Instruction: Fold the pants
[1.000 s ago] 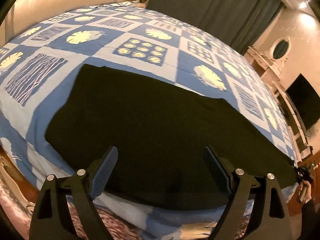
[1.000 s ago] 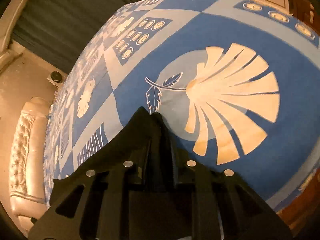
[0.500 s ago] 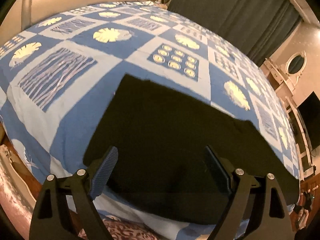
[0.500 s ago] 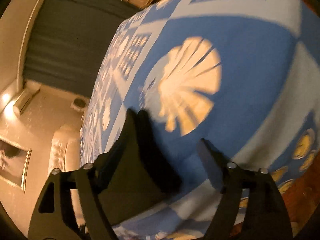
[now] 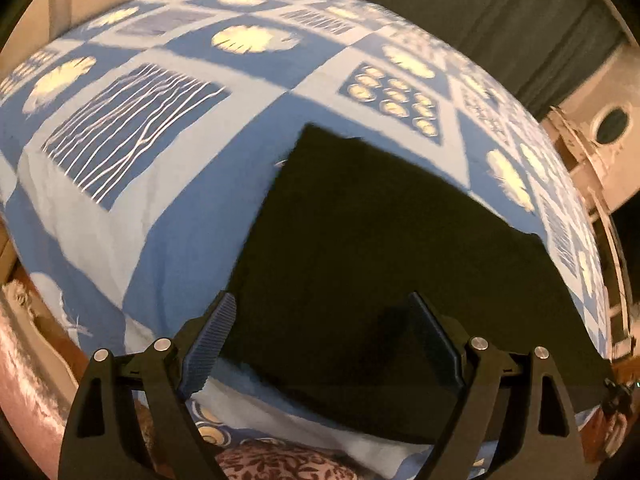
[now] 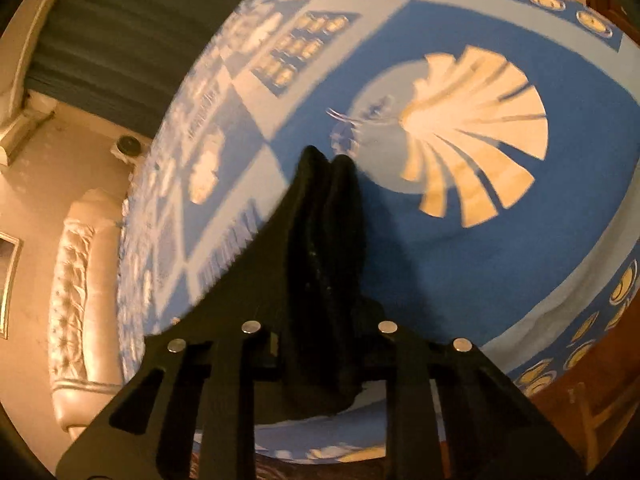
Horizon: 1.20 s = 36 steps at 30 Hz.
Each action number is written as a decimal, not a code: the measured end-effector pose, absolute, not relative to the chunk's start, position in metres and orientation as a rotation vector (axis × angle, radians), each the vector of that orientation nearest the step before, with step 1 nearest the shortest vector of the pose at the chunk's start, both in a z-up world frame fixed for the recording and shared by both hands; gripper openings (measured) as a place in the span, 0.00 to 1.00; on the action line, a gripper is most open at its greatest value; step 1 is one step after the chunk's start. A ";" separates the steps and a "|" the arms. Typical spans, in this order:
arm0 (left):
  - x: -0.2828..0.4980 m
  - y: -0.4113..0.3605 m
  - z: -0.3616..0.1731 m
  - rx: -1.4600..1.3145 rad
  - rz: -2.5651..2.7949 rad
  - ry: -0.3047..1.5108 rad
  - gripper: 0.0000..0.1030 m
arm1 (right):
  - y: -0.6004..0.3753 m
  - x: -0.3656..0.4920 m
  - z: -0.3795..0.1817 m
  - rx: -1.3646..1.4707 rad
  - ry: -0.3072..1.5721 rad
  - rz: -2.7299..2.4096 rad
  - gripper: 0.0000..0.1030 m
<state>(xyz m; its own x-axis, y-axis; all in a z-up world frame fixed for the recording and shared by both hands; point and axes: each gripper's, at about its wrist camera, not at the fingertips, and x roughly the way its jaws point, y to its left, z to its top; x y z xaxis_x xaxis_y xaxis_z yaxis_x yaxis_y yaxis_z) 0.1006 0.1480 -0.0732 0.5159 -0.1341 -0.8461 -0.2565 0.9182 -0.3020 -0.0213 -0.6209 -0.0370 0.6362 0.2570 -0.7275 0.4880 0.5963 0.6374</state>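
Black pants (image 5: 380,240) lie flat in a long strip along the near side of the blue patterned bedspread (image 5: 160,200). My left gripper (image 5: 322,300) hovers open over the pants' left end near the bed's front edge, with nothing pinched. In the right wrist view my right gripper (image 6: 328,158) has its jaws closing, and the pads press on a bunched end of the pants (image 6: 256,264). That end is lifted off the bedspread (image 6: 440,260), and the fabric slopes away to the left. Most of the right fingers are hidden by cloth.
A pale tufted headboard (image 6: 76,280) stands at one end of the bed. Dark curtains (image 5: 500,20) hang behind the bed, and a dresser with an oval mirror (image 5: 612,124) stands to the right. Wooden floor (image 6: 580,400) shows past the bed's near edge.
My left gripper slid left along the pants, so their left end now sits ahead of it. The right gripper opened half a second ago and has closed again on the pants' end.
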 end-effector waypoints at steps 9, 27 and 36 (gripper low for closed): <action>0.100 0.148 -0.071 -0.436 0.093 1.043 0.84 | -0.562 -0.002 0.046 0.849 0.828 -0.054 0.20; 0.100 0.130 -0.071 -0.303 0.097 0.981 0.87 | -0.415 0.042 0.116 0.674 0.832 0.113 0.20; 0.097 0.141 -0.083 -0.406 0.084 0.973 0.90 | -0.343 0.056 0.119 0.559 0.860 0.150 0.20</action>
